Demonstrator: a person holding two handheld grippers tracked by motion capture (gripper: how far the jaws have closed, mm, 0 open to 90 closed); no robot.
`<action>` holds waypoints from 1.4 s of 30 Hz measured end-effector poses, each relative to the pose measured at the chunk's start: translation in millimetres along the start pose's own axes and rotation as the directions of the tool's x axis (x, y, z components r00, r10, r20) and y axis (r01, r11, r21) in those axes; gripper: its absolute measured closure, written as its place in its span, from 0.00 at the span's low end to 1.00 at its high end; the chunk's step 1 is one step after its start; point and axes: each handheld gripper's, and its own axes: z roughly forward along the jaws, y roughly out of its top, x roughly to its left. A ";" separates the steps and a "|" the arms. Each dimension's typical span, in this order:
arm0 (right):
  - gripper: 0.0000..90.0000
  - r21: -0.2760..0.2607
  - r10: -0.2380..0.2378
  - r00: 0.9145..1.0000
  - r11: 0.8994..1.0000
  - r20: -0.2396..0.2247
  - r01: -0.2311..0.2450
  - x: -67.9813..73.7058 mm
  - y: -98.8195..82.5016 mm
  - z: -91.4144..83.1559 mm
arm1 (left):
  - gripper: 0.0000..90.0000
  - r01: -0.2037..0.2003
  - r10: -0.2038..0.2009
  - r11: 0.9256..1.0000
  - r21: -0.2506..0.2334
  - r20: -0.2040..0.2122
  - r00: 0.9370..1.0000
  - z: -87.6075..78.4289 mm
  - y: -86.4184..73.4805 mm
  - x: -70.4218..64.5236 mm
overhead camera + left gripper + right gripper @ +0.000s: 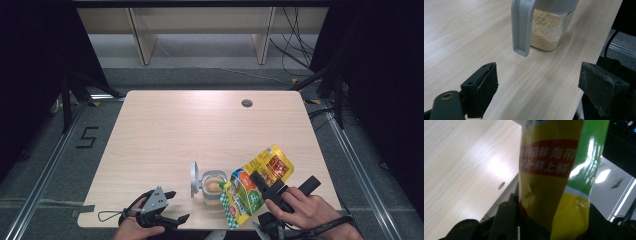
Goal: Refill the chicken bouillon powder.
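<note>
The bag (256, 186) is a glossy foil pouch, mostly yellow, with a green band, a red patch of print and an orange panel; its skin is creased and throws back bright glare. It sits at about 5 o'clock on the table (200, 125), tilted with its open lower end over the mouth of the jar (214, 186). The right gripper (272, 192) clamps it across the middle: in the right gripper view the pouch (549, 182) runs up from between the black jaws, pinched narrow where they press on it, and it blocks most of what lies ahead.

The jar is a small clear plastic box with rounded corners, holding pale, sandy crumbs (544, 27). Its grey lid (193, 178) stands flipped open at the jar's 9 o'clock side; in the left gripper view that lid (521, 27) hangs down as a smooth grey flap, and the jar's top is cut off by the frame edge. A few loose crumbs dot the wood near it.

The left gripper (167, 207) rests near the table's 7 o'clock edge, its two black, scuffed jaws spread wide with nothing between them, aimed at the jar. The table is pale wood-grain laminate with a round cable hole (247, 103) at 1 o'clock
</note>
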 end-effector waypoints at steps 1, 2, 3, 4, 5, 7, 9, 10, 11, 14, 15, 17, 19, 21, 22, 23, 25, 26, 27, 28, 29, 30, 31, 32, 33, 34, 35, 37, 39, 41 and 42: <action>0.75 0.006 -0.014 1.000 1.000 0.001 0.014 -0.3 -0.3 -0.4 | 0.17 0.001 -0.001 1.000 0.000 0.000 1.000 0.0 0.0 -0.1; 0.75 0.005 -0.009 1.000 1.000 -0.002 0.009 -0.1 -0.4 -0.5 | 0.17 0.000 0.000 1.000 0.000 0.000 1.000 0.0 0.0 0.0; 0.75 0.005 0.001 1.000 1.000 -0.004 -0.001 0.4 -0.1 -0.6 | 0.17 0.001 -0.001 1.000 0.000 0.000 1.000 0.1 0.0 0.0; 0.75 0.002 0.002 1.000 1.000 -0.004 -0.002 0.5 -0.2 -0.6 | 0.17 0.001 -0.001 1.000 0.000 0.000 1.000 0.1 -0.1 0.0; 0.75 0.002 0.001 1.000 1.000 -0.005 -0.001 0.4 -0.2 -0.7 | 0.17 0.001 -0.001 1.000 0.000 0.000 1.000 0.0 -0.1 0.0; 0.75 0.000 0.002 1.000 1.000 -0.006 -0.002 0.4 0.0 -0.7 | 0.17 0.002 -0.002 1.000 0.000 0.000 1.000 0.0 0.0 0.0; 0.76 0.005 -0.001 1.000 1.000 -0.005 0.002 0.2 -0.1 -1.0 | 0.17 -0.002 0.002 1.000 0.000 -0.001 1.000 -0.1 0.1 0.1; 0.76 0.004 0.002 1.000 1.000 -0.006 -0.002 0.2 0.0 -1.0 | 0.17 -0.026 0.026 1.000 0.000 -0.003 1.000 -0.5 0.6 1.3; 0.76 0.004 0.001 1.000 1.000 -0.006 0.000 0.0 -0.1 -1.2 | 0.17 -0.026 0.026 1.000 -0.002 -0.004 1.000 -0.4 0.5 1.3; 0.77 0.008 0.016 1.000 1.000 -0.007 -0.016 0.9 0.5 -1.6 | 0.17 0.001 -0.001 1.000 0.000 0.000 1.000 -0.1 0.0 0.2; 0.77 0.007 0.020 1.000 1.000 -0.009 -0.020 1.0 0.7 -1.7 | 0.17 0.001 -0.001 1.000 0.000 0.000 1.000 -0.1 0.0 0.2; 0.77 0.008 0.021 1.000 1.000 -0.009 -0.021 1.3 0.7 -1.7 | 0.17 0.000 0.000 1.000 0.000 0.000 1.000 -0.1 0.0 0.1; 0.77 0.006 0.022 1.000 1.000 -0.010 -0.022 1.3 0.6 -1.6 | 0.17 0.001 -0.001 1.000 0.000 0.000 1.000 -0.1 0.0 0.1; 0.77 -0.004 0.033 0.999 0.999 -0.014 -0.033 1.6 0.3 -1.1 | 0.17 0.001 -0.001 1.000 0.000 0.000 1.000 -0.1 -0.1 0.1; 0.77 -0.003 0.033 0.999 0.999 -0.013 -0.033 1.6 0.2 -1.2 | 0.17 0.002 -0.002 1.000 0.000 0.000 1.000 -0.1 -0.1 0.1; 0.78 0.008 0.074 0.997 0.997 -0.012 -0.074 4.4 0.3 -1.6 | 0.17 0.001 -0.001 1.000 0.000 0.000 1.000 -0.1 -0.1 0.1; 0.78 0.013 0.099 0.995 0.995 -0.004 -0.099 6.1 0.8 -2.1 | 0.17 0.001 -0.001 1.000 0.000 0.000 1.000 0.0 -0.1 0.0; 0.78 0.010 0.101 0.995 0.995 -0.003 -0.101 6.0 0.5 -2.1 | 0.17 0.001 -0.001 1.000 0.000 0.000 1.000 0.0 -0.1 0.0; 0.78 0.010 0.106 0.994 0.994 -0.002 -0.106 5.9 0.1 -2.3 | 0.17 0.001 -0.001 1.000 0.000 0.000 1.000 0.0 -0.1 0.0; 0.78 0.009 0.112 0.994 0.994 -0.005 -0.112 5.7 -0.3 -2.5 | 0.17 0.002 -0.002 1.000 0.000 0.000 1.000 -0.1 -0.1 0.0; 0.78 0.010 0.115 0.993 0.993 -0.003 -0.115 5.3 -0.7 -2.7 | 0.17 0.001 -0.001 1.000 0.000 0.000 1.000 -0.1 -0.1 0.1; 0.78 0.010 0.120 0.993 0.993 -0.002 -0.120 5.4 -1.0 -3.1 | 0.17 -0.005 0.005 1.000 0.006 -0.004 1.000 -0.4 -0.1 0.7; 0.78 0.006 0.124 0.992 0.992 -0.001 -0.124 5.3 -1.4 -3.2 | 0.17 -0.007 0.007 1.000 0.005 -0.004 1.000 -0.4 0.0 0.8; 0.78 0.002 0.138 0.990 0.990 -0.001 -0.138 6.0 -1.4 -3.2 | 0.17 0.001 -0.001 1.000 0.000 -0.001 1.000 -0.1 -0.1 0.2; 0.78 0.000 0.142 0.990 0.990 0.002 -0.142 6.0 -1.6 -3.6 | 0.17 0.002 -0.002 1.000 0.000 -0.001 1.000 -0.1 -0.1 0.0; 0.78 0.000 0.143 0.990 0.990 0.002 -0.143 5.8 -1.9 -4.0 | 0.17 0.001 -0.001 1.000 0.000 0.000 1.000 -0.1 -0.1 -0.1; 0.78 -0.005 0.152 0.988 0.988 0.009 -0.152 6.8 -2.0 -4.0 | 0.17 0.000 0.000 1.000 0.000 -0.001 1.000 0.0 0.0 0.0; 0.78 -0.006 0.156 0.988 0.988 0.010 -0.156 7.1 -1.9 -4.3 | 0.17 0.000 0.000 1.000 0.000 -0.001 1.000 -0.1 0.0 0.0; 0.78 -0.009 0.167 0.986 0.986 0.011 -0.167 7.6 -2.0 -4.2 | 0.17 -0.027 0.027 1.000 -0.008 -0.009 1.000 -0.1 0.4 1.2; 0.79 -0.013 0.187 0.982 0.982 0.013 -0.187 9.2 -2.0 -3.9 | 0.17 -0.025 0.025 1.000 -0.006 -0.013 1.000 -0.4 0.3 1.2; 0.79 -0.014 0.195 0.981 0.981 0.011 -0.195 9.8 -2.2 -4.0 | 0.17 -0.024 0.024 1.000 -0.005 -0.006 1.000 -0.4 0.3 1.5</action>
